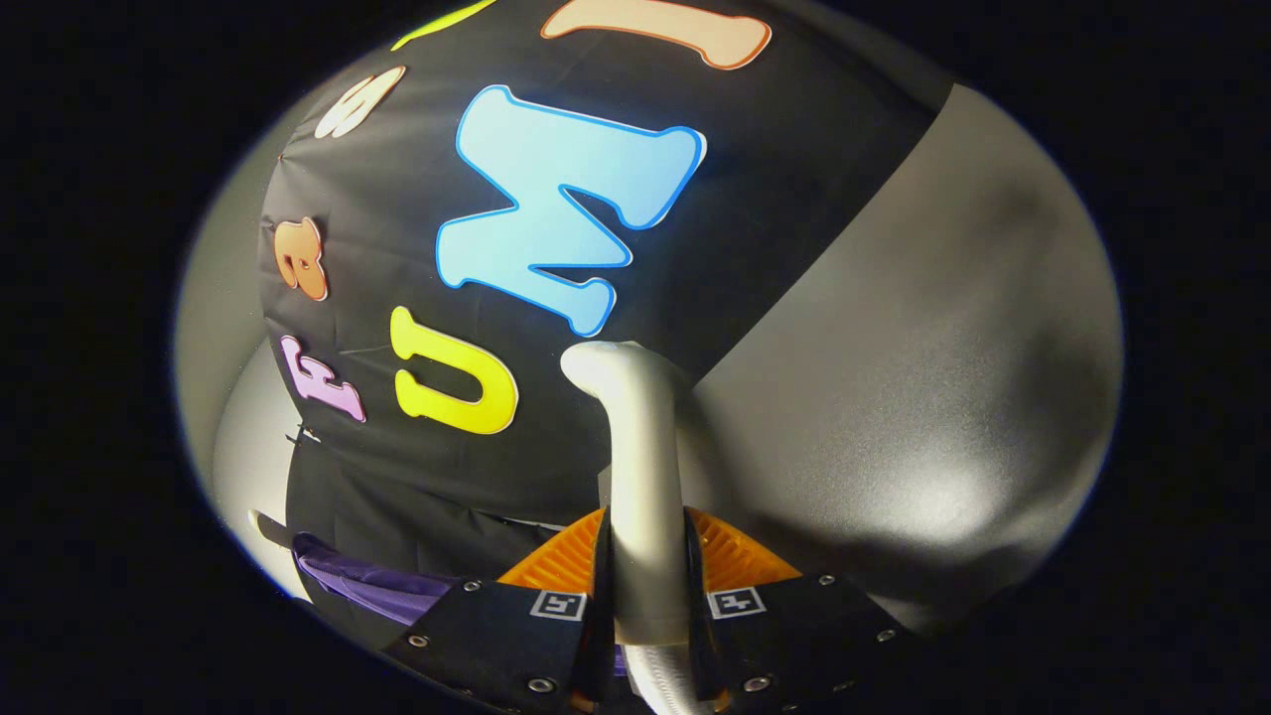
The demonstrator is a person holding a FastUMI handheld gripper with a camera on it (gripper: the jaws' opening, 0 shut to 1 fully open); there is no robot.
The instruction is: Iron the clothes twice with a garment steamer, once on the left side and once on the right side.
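Left of the garment steamer (640, 467), low and beyond the fingers, purple clothes (367, 586) are hanging. The gripper (645, 596) is clamping both fingers tight on the steamer's handle, its long axis running straight ahead, head tipping leftward. Rightward, plain grey wall (943, 397) is leaving open room.

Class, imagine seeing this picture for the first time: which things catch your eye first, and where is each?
The pale steamer handle stands out, clamped between the gripper fingers and curving forward beyond them. Low beside the fingers lies a purple garment, against the booth's black cloth wall.
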